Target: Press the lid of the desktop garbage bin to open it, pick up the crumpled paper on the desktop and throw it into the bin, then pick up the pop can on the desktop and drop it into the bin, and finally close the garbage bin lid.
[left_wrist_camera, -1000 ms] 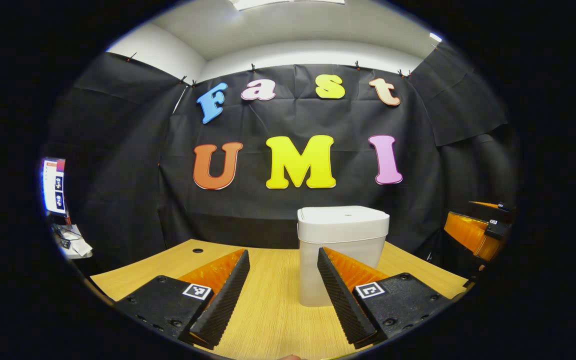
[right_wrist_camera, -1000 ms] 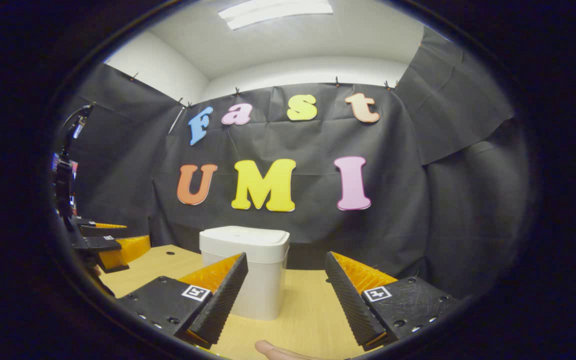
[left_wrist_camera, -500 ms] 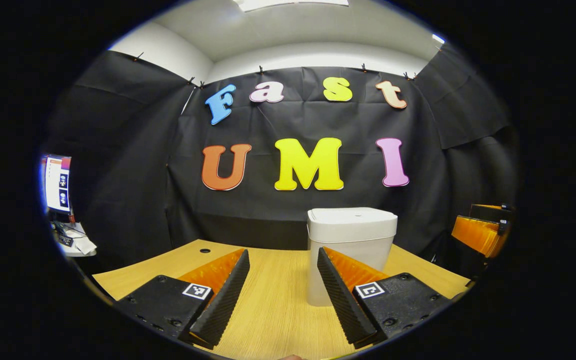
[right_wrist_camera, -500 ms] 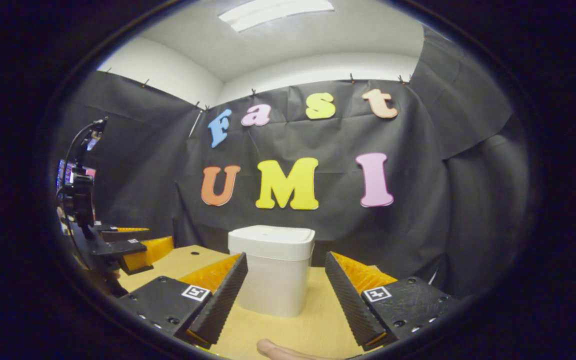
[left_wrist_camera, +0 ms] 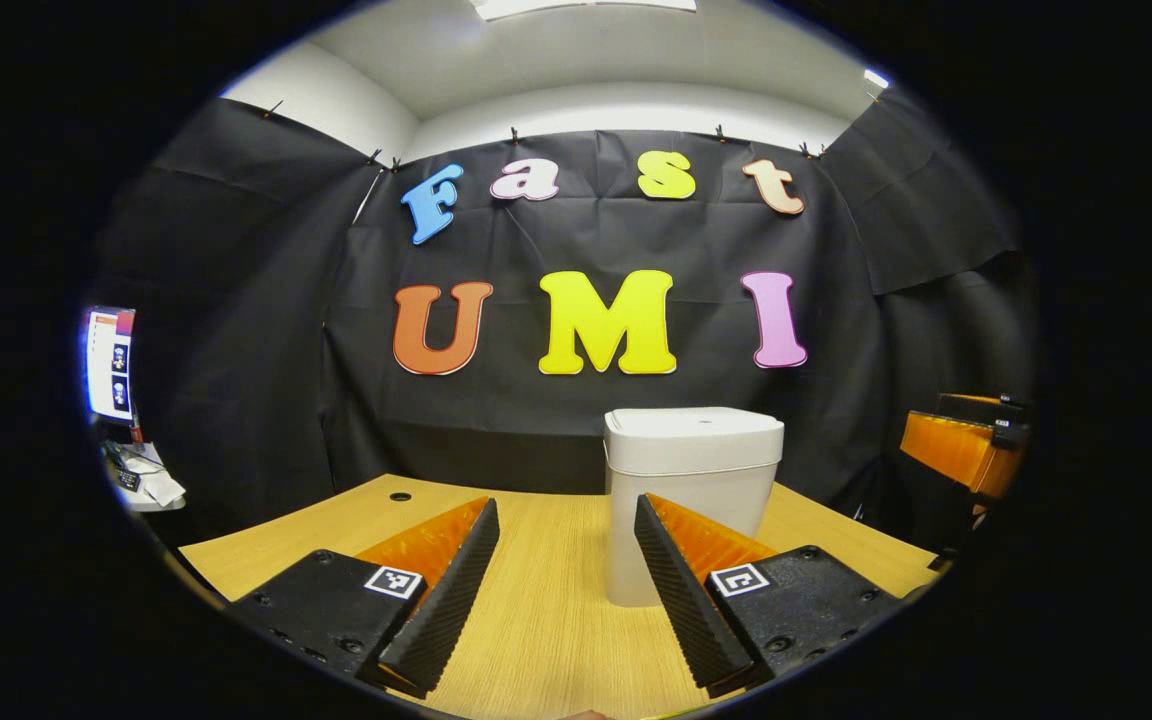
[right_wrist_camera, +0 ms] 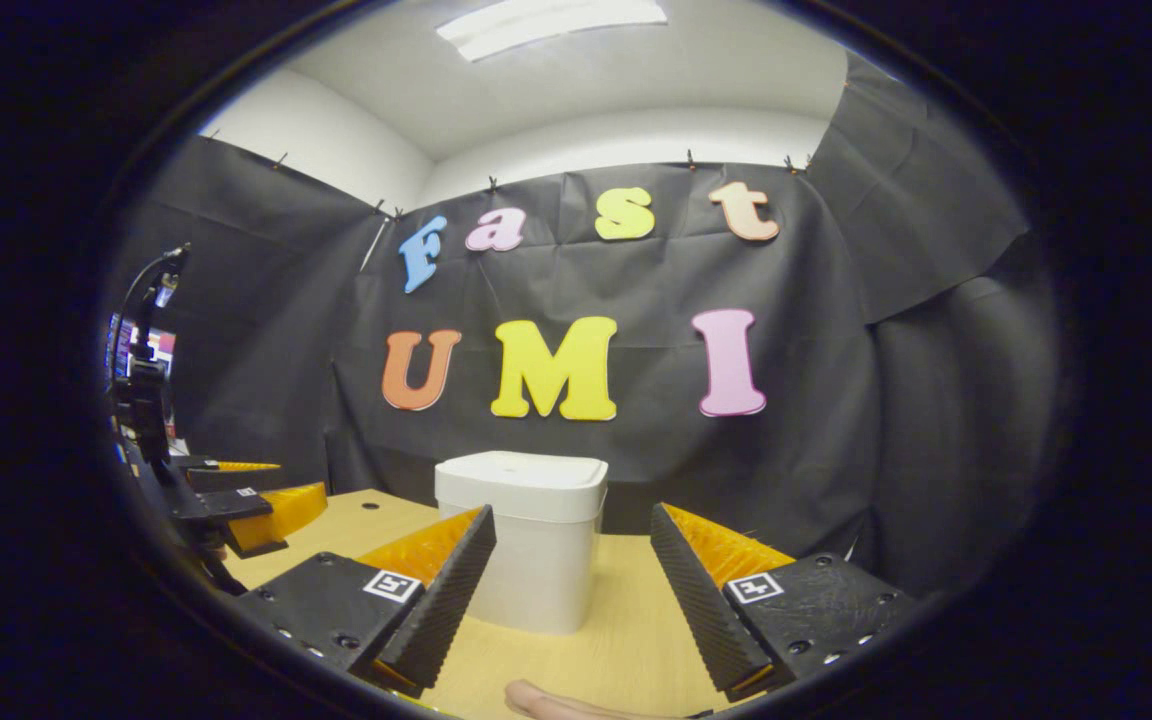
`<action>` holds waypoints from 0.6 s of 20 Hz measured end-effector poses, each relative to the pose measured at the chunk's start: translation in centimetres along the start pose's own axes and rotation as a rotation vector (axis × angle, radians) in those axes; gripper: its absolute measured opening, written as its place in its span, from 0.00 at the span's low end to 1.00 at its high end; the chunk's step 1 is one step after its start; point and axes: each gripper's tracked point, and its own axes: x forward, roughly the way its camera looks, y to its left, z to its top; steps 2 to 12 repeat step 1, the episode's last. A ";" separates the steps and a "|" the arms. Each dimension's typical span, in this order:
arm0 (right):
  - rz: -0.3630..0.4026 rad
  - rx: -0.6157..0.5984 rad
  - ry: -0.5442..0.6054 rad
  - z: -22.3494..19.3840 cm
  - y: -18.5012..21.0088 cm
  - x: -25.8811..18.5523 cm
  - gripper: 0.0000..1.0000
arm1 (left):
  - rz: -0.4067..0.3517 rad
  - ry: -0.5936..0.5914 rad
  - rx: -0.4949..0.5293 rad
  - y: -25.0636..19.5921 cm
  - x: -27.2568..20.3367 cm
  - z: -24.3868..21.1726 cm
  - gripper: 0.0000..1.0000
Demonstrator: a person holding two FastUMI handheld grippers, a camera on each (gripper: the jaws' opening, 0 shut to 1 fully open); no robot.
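Table (left_wrist_camera: pixel 536 620): I see light wood grain, running back to the black cloth wall.
Hole (left_wrist_camera: pixel 400 496): I see a small round one in the top, near the far left corner in the left gripper view.
Bin (left_wrist_camera: pixel 691 500): I see it white, upright on the table, towards the back, lid down.
Bin's base: flat on the wood in the right gripper view (right_wrist_camera: pixel 526 545).

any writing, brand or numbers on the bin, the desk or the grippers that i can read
White plastic garbage bin: no text; lid and walls are plain.
Left gripper: no words, only square black-and-white coded markers.
Right gripper: the same kind of markers, no words.
Light wooden desk: no text.
Small lit screen at the edge: too small to read.
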 end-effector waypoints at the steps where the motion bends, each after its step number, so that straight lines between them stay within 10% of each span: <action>1: 0.000 -0.001 -0.001 0.0 0.0 -0.1 0.95 | -0.008 0.004 0.000 -0.2 0.0 -0.2 0.89; 12: 0.000 -0.001 -0.001 0.0 0.0 -0.1 0.95 | -0.008 0.004 0.000 -0.2 0.0 -0.2 0.89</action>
